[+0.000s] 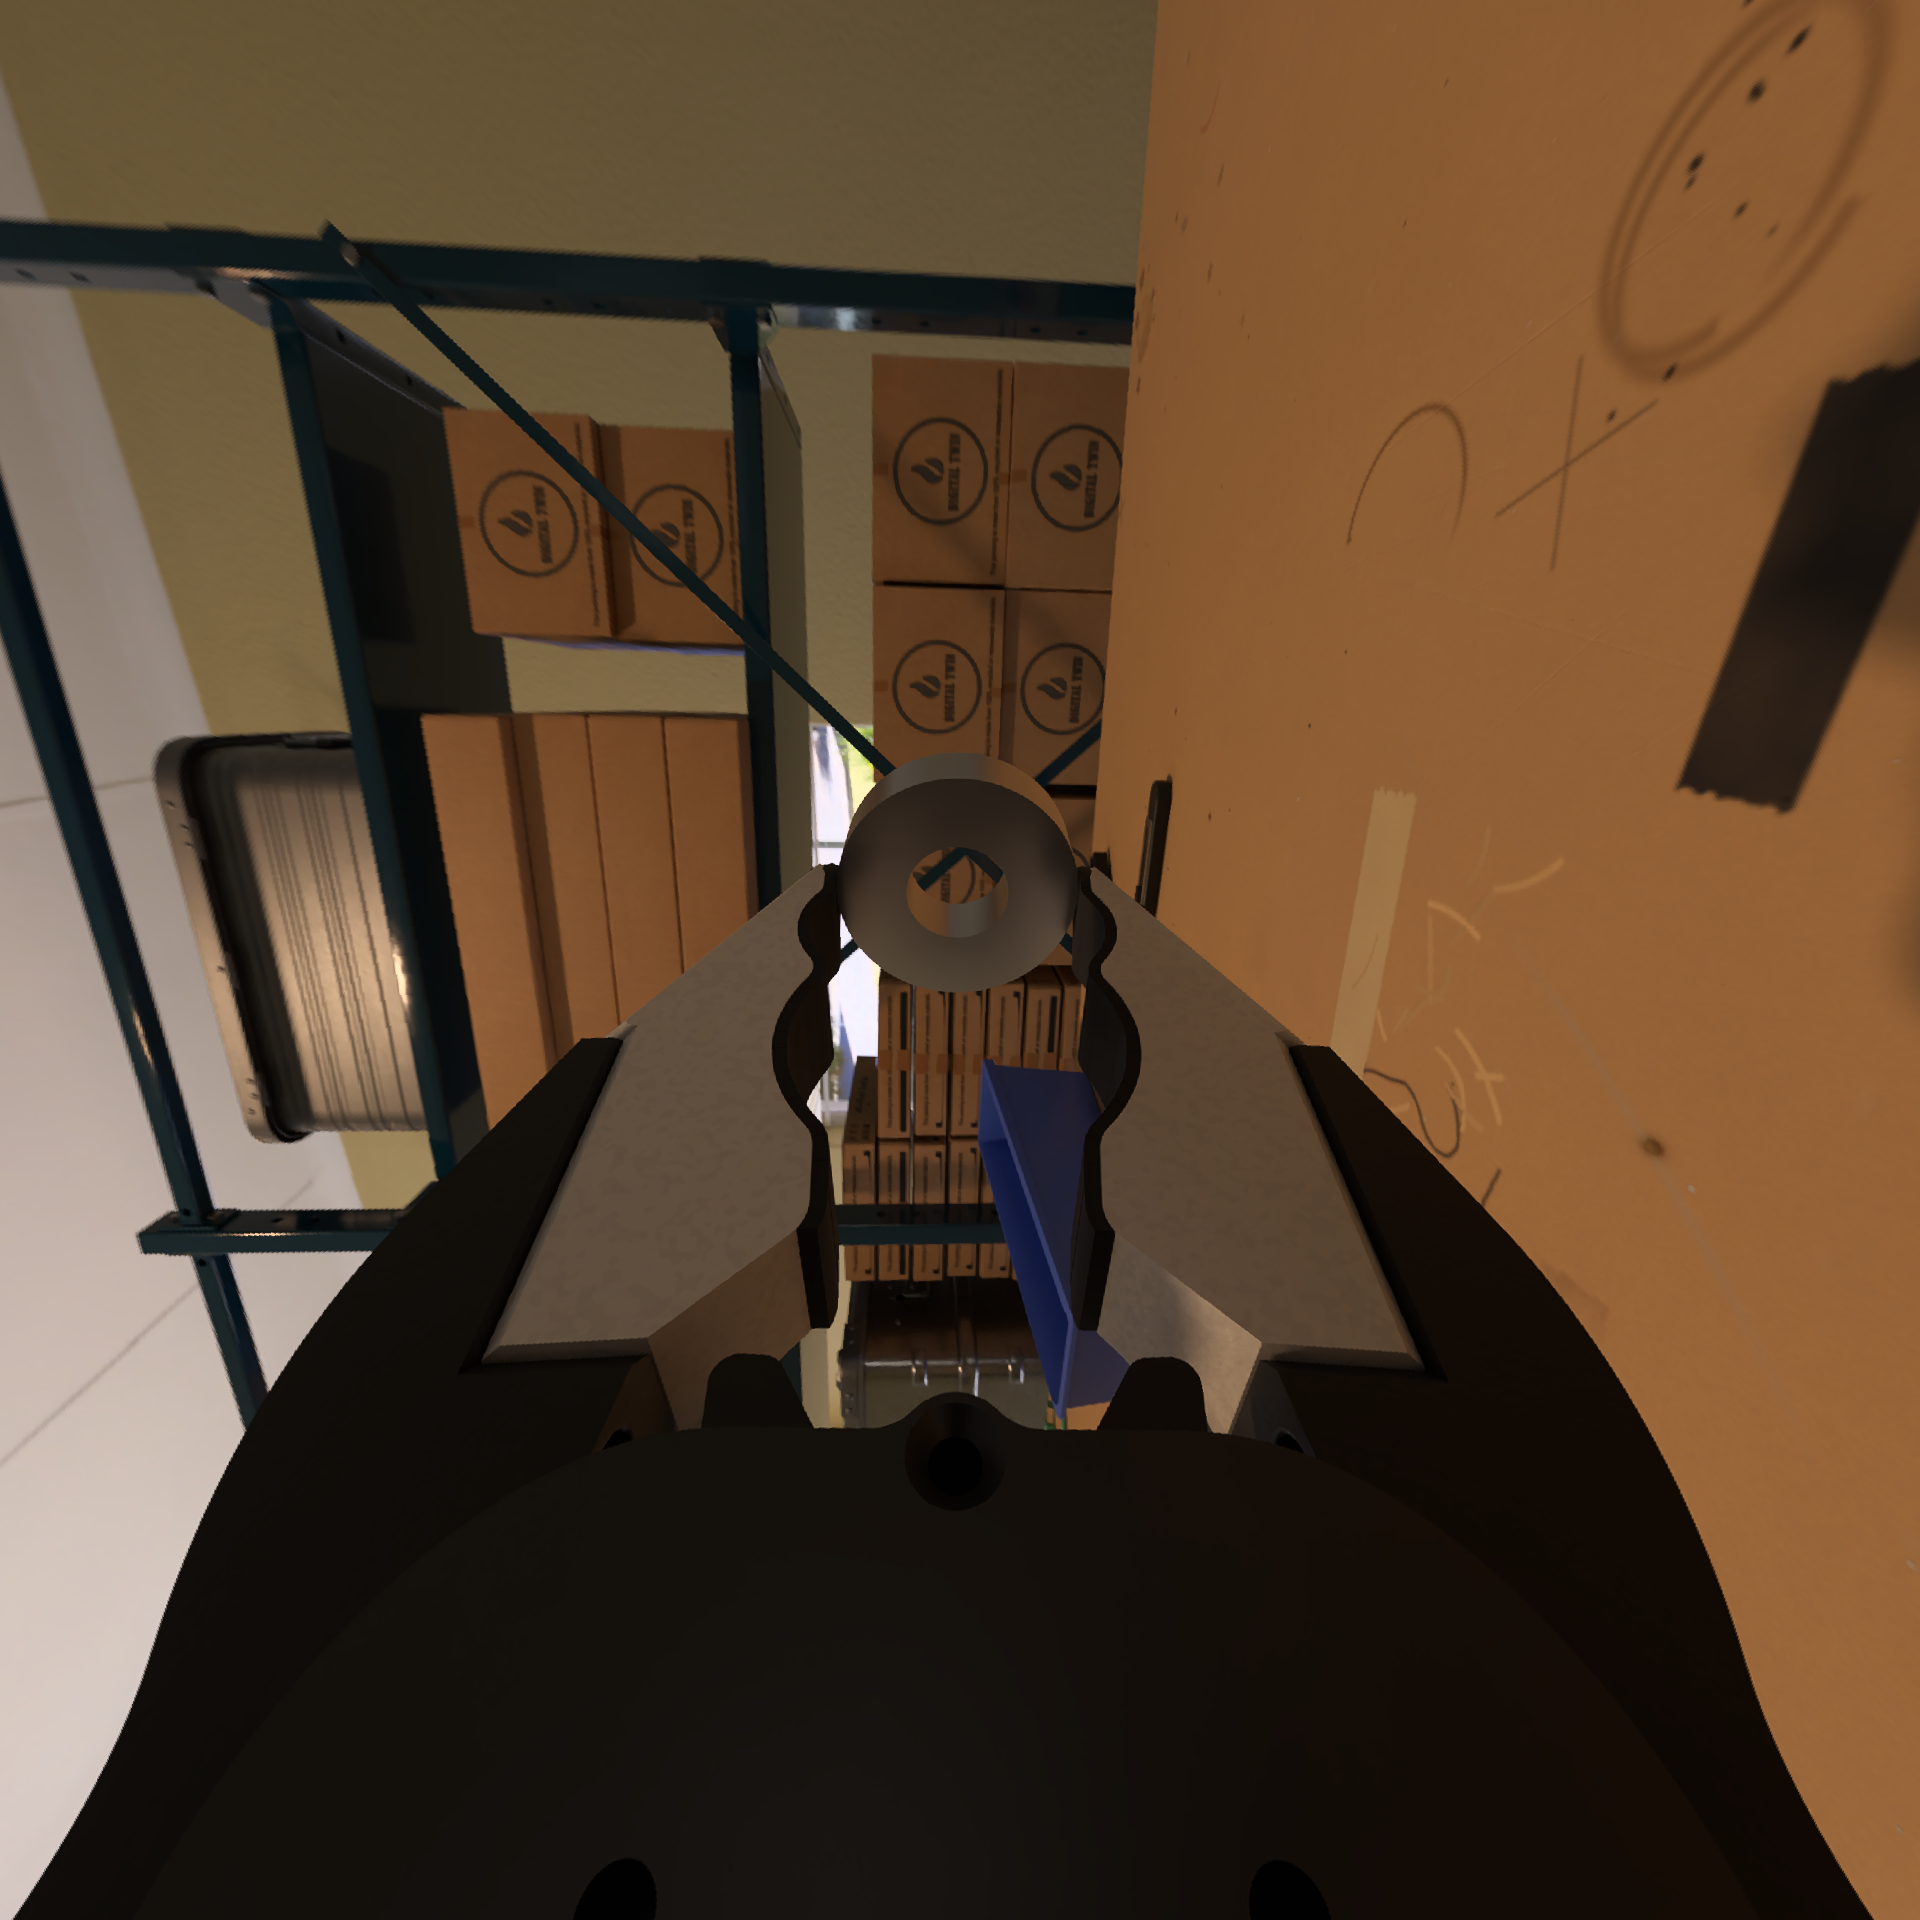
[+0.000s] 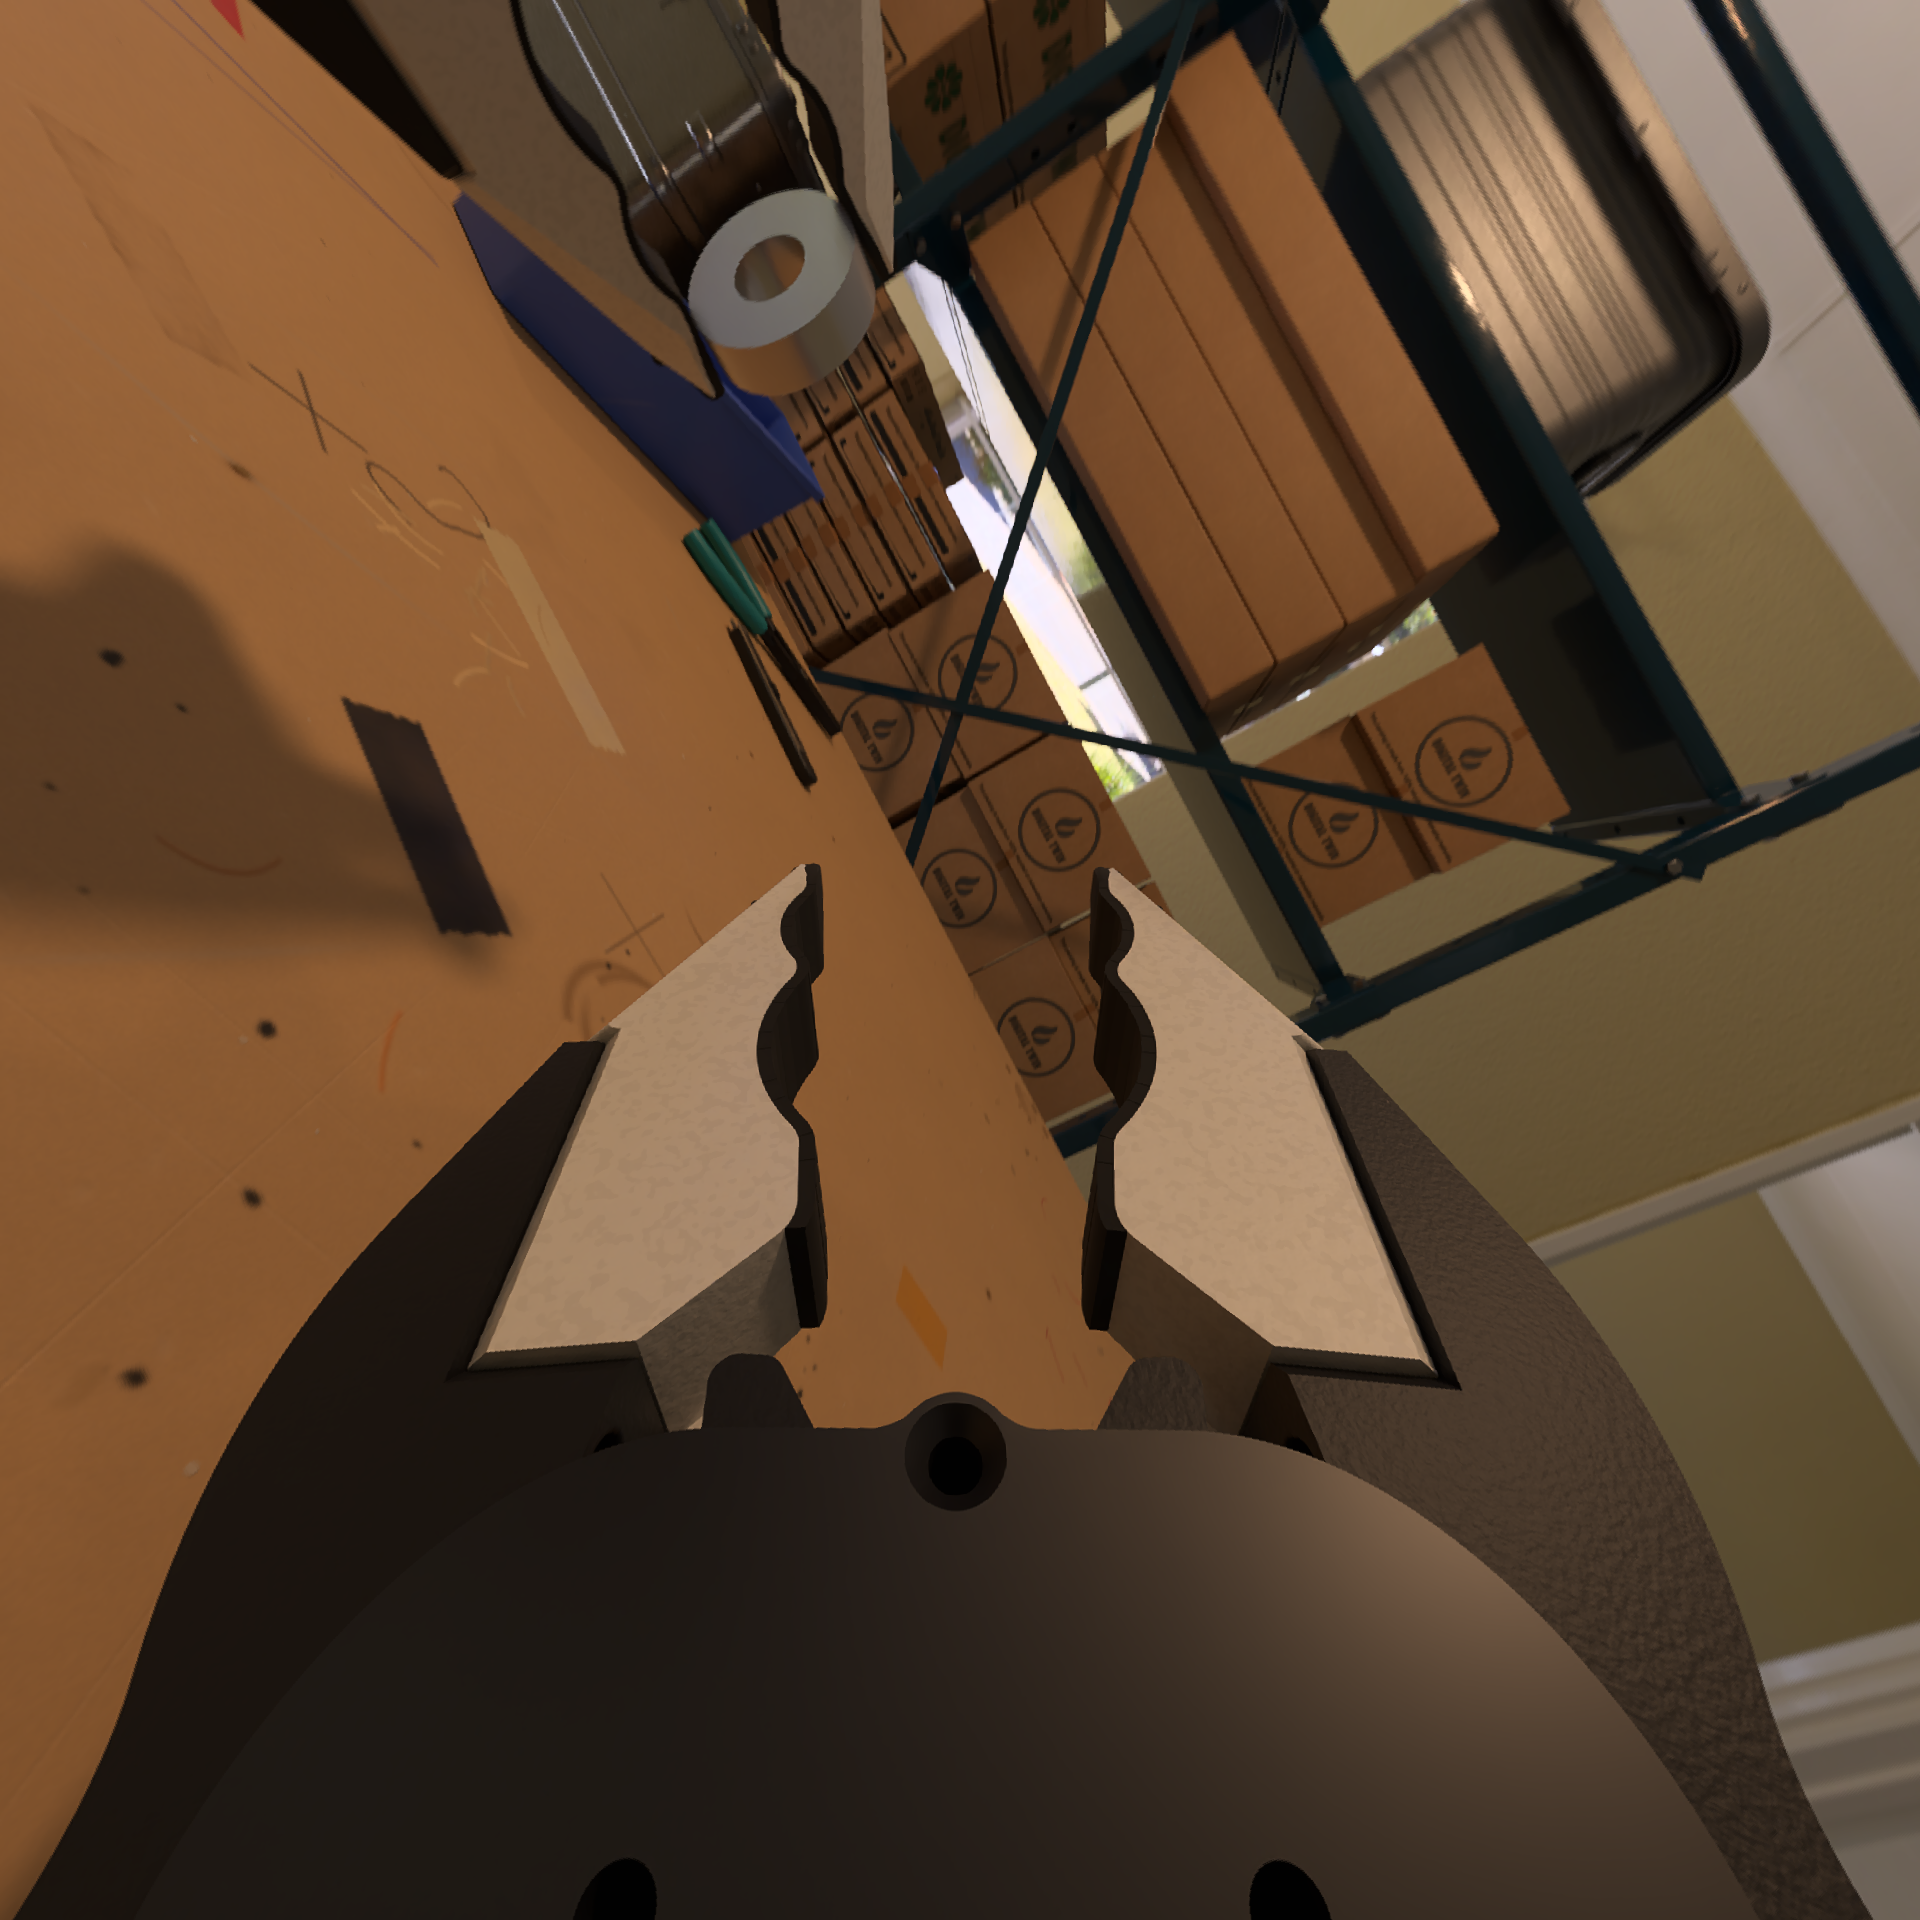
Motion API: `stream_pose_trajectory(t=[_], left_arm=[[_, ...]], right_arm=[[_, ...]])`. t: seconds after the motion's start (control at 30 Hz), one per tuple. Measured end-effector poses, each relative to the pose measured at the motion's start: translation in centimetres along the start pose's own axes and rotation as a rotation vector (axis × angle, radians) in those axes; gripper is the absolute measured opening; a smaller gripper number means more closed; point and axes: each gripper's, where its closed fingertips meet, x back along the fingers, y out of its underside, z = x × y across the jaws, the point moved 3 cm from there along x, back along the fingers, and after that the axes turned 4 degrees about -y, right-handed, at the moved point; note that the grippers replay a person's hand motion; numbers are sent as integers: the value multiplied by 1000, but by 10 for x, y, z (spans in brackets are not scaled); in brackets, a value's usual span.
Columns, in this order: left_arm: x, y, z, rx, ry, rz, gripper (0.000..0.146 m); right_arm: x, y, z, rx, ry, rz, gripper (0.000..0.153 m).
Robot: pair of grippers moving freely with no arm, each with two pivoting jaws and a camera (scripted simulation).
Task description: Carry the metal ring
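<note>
Ring (image 1: 956, 873) pinched at left fingers' (image 1: 1091, 925) tips: keep squeeze steady, move slowly; right gripper (image 2: 956, 914) spread, empty.

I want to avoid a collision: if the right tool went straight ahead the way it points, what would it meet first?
Probably the stacked cardboard boxes on the blue shelving past the table edge. The right tool is open and empty; depth is unclear. The metal ring lies well off that line.
</note>
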Motion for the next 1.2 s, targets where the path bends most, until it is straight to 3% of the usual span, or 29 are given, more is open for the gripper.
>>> stream_pose_trajectory(t=[0.1, 0.3, 0.53, 0.63, 0.9, 1.2], left_arm=[[-13, 7, 1, 9, 6, -33, 45], [-32, 18, 9, 7, 21, -78, 45], [-48, 23, 12, -27, -17, -106, 45], [-52, 24, 12, -42, -21, -127, 45], [-65, 21, 9, -36, 11, -110, 45], [-63, 32, 20, -16, -66, -87, 45]], right_arm=[[3, 5, -2, -26, 3, -19, 52], [4, 4, 2, -222, -32, 35, 61], [-1, 12, 3, -591, -128, 36, 79], [-2, 18, 5, -683, -141, 31, 82], [-2, 18, 5, -682, -143, 33, 80], [-3, 19, 2, -704, -168, 29, 80]])
